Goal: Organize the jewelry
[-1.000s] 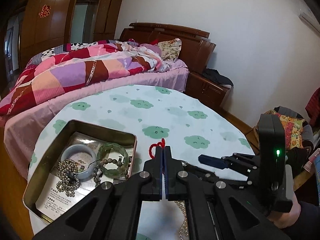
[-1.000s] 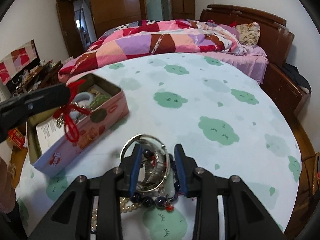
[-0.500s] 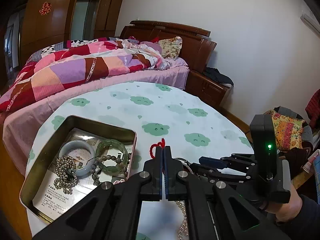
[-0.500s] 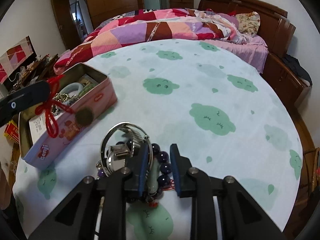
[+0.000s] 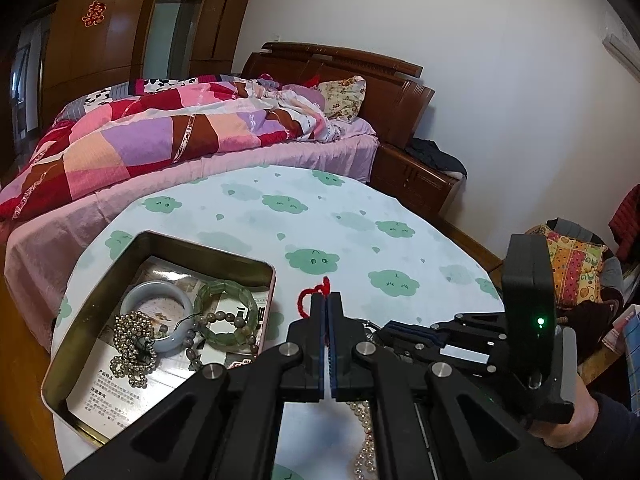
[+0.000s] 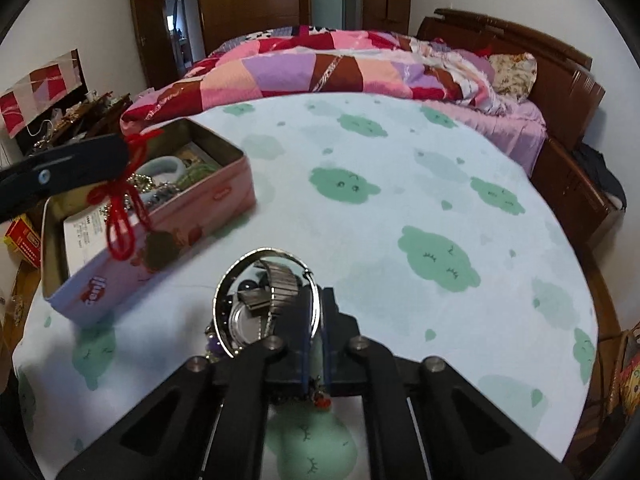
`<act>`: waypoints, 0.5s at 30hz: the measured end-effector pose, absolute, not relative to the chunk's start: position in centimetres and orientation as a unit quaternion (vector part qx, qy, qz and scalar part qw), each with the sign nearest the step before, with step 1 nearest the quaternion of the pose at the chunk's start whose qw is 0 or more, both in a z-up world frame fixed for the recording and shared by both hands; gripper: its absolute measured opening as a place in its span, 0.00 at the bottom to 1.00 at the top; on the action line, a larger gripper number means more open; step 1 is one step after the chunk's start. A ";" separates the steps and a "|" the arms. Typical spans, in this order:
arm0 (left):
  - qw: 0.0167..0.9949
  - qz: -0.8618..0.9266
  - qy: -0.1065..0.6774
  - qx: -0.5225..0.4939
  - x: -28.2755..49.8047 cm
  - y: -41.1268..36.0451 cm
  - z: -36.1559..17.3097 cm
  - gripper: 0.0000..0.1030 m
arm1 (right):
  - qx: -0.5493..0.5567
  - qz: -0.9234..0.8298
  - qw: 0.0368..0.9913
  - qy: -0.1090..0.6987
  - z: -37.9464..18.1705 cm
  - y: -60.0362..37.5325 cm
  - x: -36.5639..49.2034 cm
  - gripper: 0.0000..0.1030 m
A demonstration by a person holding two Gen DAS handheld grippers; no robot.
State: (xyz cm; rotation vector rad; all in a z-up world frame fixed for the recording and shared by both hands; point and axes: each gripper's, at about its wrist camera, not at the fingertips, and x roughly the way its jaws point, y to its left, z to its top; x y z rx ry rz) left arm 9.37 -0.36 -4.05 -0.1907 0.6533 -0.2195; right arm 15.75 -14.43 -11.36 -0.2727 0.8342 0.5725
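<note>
My right gripper [image 6: 316, 344] pinches the silver bangle [image 6: 266, 304] beside the tin [image 6: 160, 236]; my left [image 5: 328, 340] clamps a red cord [image 5: 310, 294]. The bangle's slick rim could slip, dragging tangled beads

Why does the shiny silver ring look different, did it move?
Yes. The silver ring now sits left of the right gripper, whose jaws closed beside it; before, it lay between them on the table.

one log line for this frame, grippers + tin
left gripper: shut on red cord, beside tin | right gripper: shut on silver bangle in table pile | tin: open, holds bracelets
</note>
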 end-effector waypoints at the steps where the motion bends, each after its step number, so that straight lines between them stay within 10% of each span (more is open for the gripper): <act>1: 0.937 -0.108 0.319 -0.093 9.3 -0.4 -4.0 0.00 | -0.133 0.273 0.866 0.398 -11.3 -14.4 15.6 0.06; 15: 0.941 -0.106 0.305 -0.101 8.8 0.3 -2.8 0.00 | -0.101 0.272 0.895 0.338 -6.2 -15.9 14.4 0.01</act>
